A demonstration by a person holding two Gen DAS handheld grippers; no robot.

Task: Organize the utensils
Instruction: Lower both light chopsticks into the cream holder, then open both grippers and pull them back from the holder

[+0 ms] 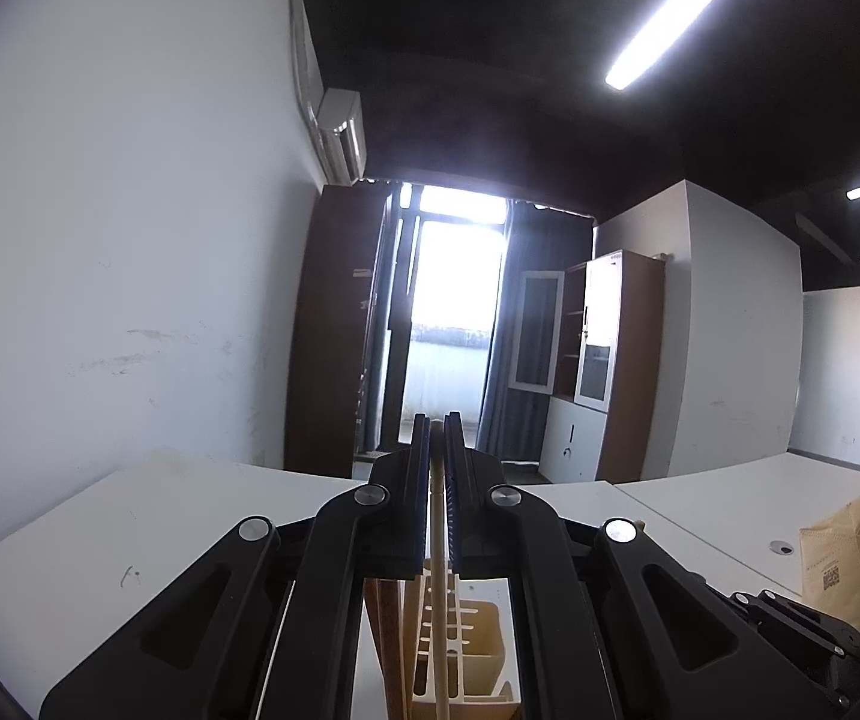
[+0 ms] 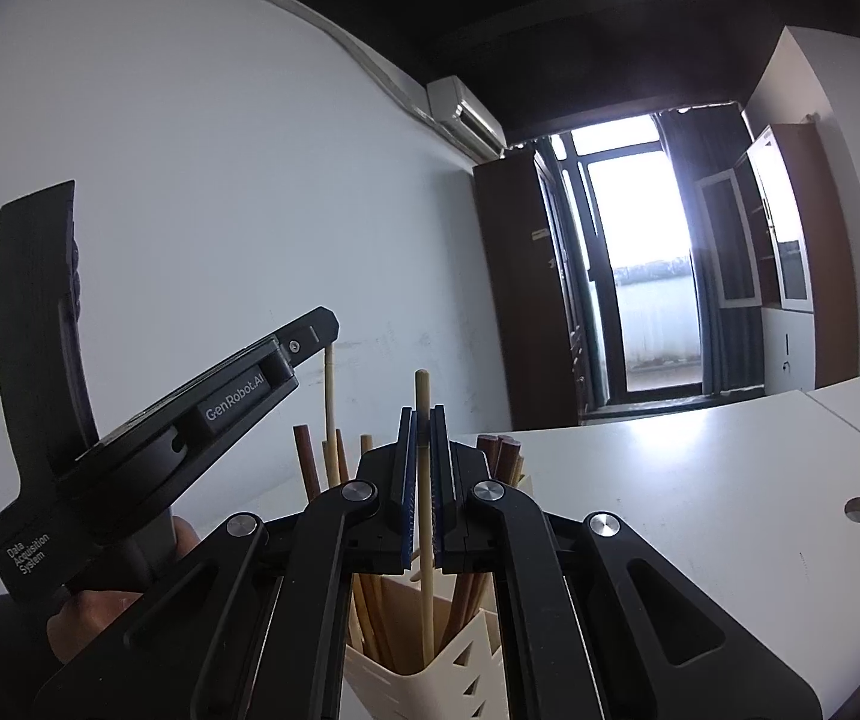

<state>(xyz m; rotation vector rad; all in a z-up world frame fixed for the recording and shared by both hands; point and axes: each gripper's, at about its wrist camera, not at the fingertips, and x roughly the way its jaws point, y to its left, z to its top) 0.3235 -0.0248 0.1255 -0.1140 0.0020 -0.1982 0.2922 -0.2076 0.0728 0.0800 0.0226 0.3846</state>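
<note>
Gripping upright pale chopsticks, left tool one, right tool another, above holder

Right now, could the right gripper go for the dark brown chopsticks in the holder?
Probably not yet: the right gripper is shut on a pale chopstick standing in the cream holder. The dark brown chopsticks stand just beyond it, unobstructed.

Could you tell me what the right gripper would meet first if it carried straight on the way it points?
Probably nothing near: beyond the right gripper, shut on a chopstick, lies open table, then the wall.
</note>
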